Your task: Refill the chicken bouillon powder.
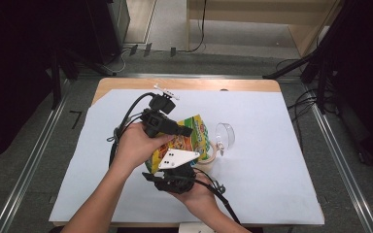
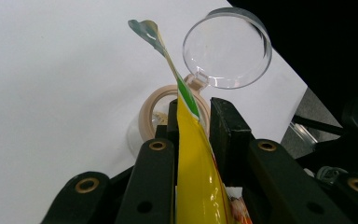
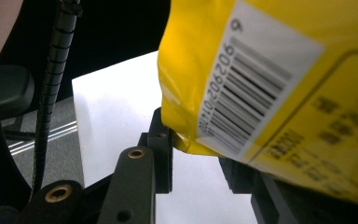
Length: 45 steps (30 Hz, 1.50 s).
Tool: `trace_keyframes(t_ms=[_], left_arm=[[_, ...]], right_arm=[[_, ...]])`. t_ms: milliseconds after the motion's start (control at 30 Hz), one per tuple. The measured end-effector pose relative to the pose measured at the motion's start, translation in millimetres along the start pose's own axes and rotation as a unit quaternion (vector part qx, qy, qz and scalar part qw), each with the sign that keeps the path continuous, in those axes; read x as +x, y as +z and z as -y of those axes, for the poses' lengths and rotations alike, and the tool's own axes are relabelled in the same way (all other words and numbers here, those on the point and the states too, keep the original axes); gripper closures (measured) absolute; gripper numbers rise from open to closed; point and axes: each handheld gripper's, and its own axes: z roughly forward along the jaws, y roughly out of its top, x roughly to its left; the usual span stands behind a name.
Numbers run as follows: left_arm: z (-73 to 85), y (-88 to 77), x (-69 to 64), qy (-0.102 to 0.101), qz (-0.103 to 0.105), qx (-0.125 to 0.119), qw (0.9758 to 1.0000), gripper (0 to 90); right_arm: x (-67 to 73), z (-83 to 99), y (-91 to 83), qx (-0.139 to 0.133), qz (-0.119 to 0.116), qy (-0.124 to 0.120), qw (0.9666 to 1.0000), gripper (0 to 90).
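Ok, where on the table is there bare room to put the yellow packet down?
The white sheet is bare right of the clear container and along its left edge beside the person's forearm. The middle is crowded: yellow packet, both hand-held grippers, tape ring.

A clear round lid (image 1: 226,134) stands tilted on the white table cover (image 1: 272,170), hinged to a beige-rimmed jar (image 2: 151,109) (its contents unclear). Grey floor (image 1: 29,145) surrounds the table.

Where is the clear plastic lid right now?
In the high view the clear plastic lid stands hinged open on a beige-rimmed container on the white sheet, just right of the yellow snack bag.
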Motion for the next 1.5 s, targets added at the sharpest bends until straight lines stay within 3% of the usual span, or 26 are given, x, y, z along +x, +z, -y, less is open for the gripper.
trace_keyframes(t_ms=[467, 1133, 1367, 1500], left_arm=[[-0.9, -3.3, -11.4, 0.016, -0.017, -0.001, 0.9997, 78.5], [-0.9, -3.4, -24.6, 0.033, -0.022, 0.002, 0.9992, 78.3], [-1.5, -4.0, -24.2, 0.031, -0.021, 0.004, 0.9993, 78.2], [-8.2, -4.3, -16.6, 0.022, -0.001, 0.010, 0.9997, 78.2]], right_arm=[[1.3, -3.0, -1.4, -0.003, -0.004, 0.004, 1.0000, 70.4], [-0.8, 0.4, 0.1, -0.009, 0.002, -0.002, 1.0000, 72.6], [-0.3, -1.4, -0.8, -0.005, -0.003, 0.004, 1.0000, 72.6], [-1.2, -6.3, -2.4, -0.001, -0.006, 0.011, 0.9999, 72.7]])
